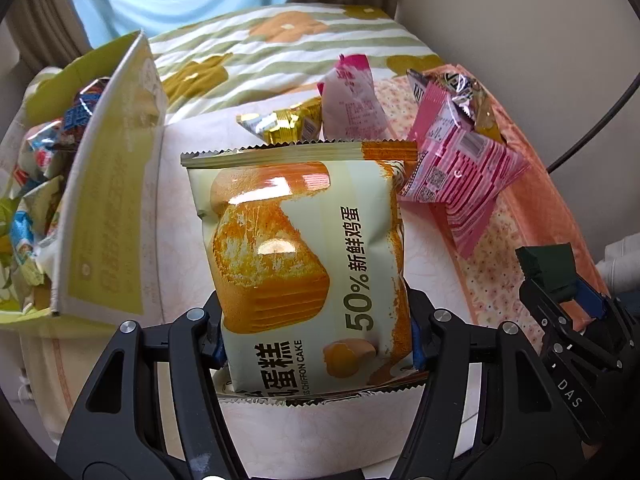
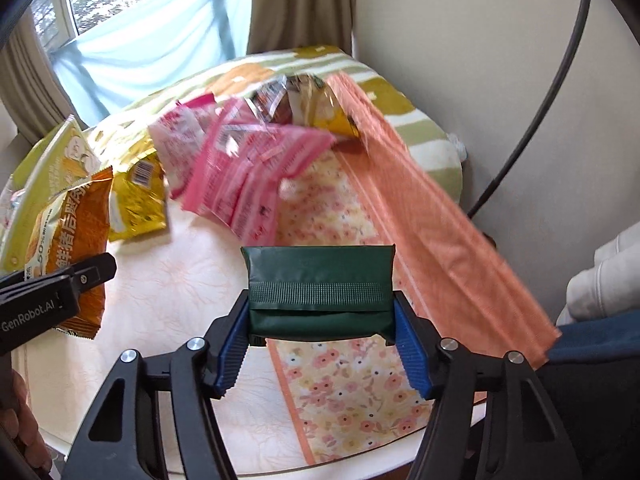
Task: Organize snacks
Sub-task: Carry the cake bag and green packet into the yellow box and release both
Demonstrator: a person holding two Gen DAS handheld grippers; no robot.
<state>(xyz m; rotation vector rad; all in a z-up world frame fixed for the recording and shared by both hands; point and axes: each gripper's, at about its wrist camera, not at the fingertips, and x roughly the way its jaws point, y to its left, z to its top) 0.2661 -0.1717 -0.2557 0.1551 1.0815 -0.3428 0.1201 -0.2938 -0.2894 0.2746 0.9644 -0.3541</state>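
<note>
Gripping a chiffon cake packet (image 1: 308, 264), the left gripper (image 1: 316, 344) hovers beside a green snack box (image 1: 116, 200); the right gripper (image 2: 320, 340) clamps a dark green packet (image 2: 320, 284).

- A bed (image 2: 172, 280) covered by a pale floral quilt is seen below the jaws.
- Beyond the jaws, a pink striped packet (image 2: 244, 168) and a gold packet (image 2: 138, 196) are laid on it.
- A green carton (image 1: 108, 200) is stood left of the jaws.
</note>
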